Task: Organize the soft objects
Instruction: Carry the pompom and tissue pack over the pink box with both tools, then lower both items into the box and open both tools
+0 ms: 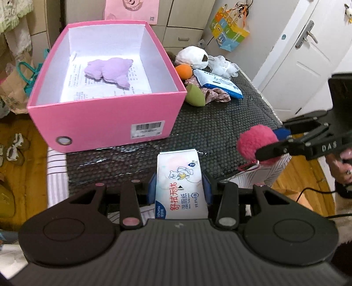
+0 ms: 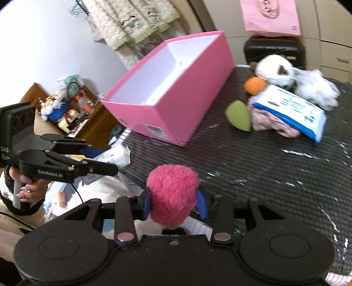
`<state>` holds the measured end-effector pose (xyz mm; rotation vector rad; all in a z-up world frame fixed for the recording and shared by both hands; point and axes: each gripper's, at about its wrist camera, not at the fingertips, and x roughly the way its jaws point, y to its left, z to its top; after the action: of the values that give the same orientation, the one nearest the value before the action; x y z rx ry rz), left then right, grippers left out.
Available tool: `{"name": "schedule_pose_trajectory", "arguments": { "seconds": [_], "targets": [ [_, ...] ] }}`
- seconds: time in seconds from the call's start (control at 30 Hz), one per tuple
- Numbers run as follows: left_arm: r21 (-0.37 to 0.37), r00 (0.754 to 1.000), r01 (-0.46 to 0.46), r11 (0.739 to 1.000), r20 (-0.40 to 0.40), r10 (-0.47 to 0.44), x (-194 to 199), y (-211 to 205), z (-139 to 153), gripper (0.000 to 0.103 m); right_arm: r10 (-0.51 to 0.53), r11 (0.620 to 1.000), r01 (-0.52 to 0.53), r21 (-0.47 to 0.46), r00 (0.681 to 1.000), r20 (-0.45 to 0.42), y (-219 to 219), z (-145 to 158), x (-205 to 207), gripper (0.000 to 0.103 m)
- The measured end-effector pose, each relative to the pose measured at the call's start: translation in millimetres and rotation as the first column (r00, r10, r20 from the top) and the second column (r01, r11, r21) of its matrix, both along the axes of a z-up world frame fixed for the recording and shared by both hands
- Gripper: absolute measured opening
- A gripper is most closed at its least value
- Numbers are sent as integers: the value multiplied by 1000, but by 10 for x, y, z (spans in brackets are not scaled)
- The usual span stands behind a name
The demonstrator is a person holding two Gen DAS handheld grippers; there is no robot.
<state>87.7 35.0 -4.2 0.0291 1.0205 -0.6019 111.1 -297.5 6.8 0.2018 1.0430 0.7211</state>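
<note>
Crowding the far right corner of the black mat (image 1: 220, 123): white plush (image 1: 193, 56), white mesh puff (image 1: 223, 66), orange sponge (image 1: 183, 71), green sponge (image 1: 195, 95), floral fabric (image 1: 216, 95) and, on top of that fabric, a blue-and-white wipes pack (image 1: 217, 83). Taking up the far left part of the mat, an open pink box (image 1: 105, 123), standing between the held items and the mat's far edge, with a lilac soft item (image 1: 110, 71) lying on printed paper (image 1: 74, 88) inside. Beyond the table, drawers, a white door (image 1: 308, 55) and a pink bag (image 1: 132, 10) (floor clutter to the left too blurred to name).

Near the mat's front edge, left gripper (image 1: 179, 191) clamped on a white wet-wipes pack (image 1: 180, 178), blue pads pressing both long sides, pack sticking forward past the fingertips toward the box. Off the mat's right front corner, right gripper (image 2: 175, 203) clamped on a pink pompom (image 2: 172, 193), fluff bulging above and around the pads, a thin cord dangling beneath it in the left view. Both held items clear of the mat, near each other, well short of the box opening.
</note>
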Motion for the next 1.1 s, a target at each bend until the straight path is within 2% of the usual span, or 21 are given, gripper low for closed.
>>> {"name": "schedule_pose_trajectory", "arguments": {
  "seconds": [0.17, 0.3, 0.47, 0.7, 0.87, 1.1],
  "targets": [
    [-6, 999, 15, 1000, -29, -16, 0, 114, 75, 40, 50, 999, -50, -5, 999, -19, 221, 111, 90, 46],
    [-24, 999, 31, 999, -11, -31, 28, 179, 179, 40, 78, 997, -78, -16, 997, -8, 386, 225, 181, 46],
    [-47, 996, 47, 998, 83, -43, 146, 250, 424, 40, 102, 995, -101, -23, 994, 31, 570, 425, 338, 46],
    [-63, 979, 24, 998, 203, -11, 562, 353, 666, 40, 87, 996, -86, -14, 990, 109, 786, 727, 646, 46],
    [-52, 975, -7, 999, 220, 18, 993, 365, 596, 40, 74, 997, -71, -26, 979, 190, 944, 770, 912, 46],
    [16, 981, -36, 999, 192, 33, 1573, 285, 268, 40, 44, 998, -30, -63, 973, 226, 1177, 635, 1440, 46]
  ]
}}
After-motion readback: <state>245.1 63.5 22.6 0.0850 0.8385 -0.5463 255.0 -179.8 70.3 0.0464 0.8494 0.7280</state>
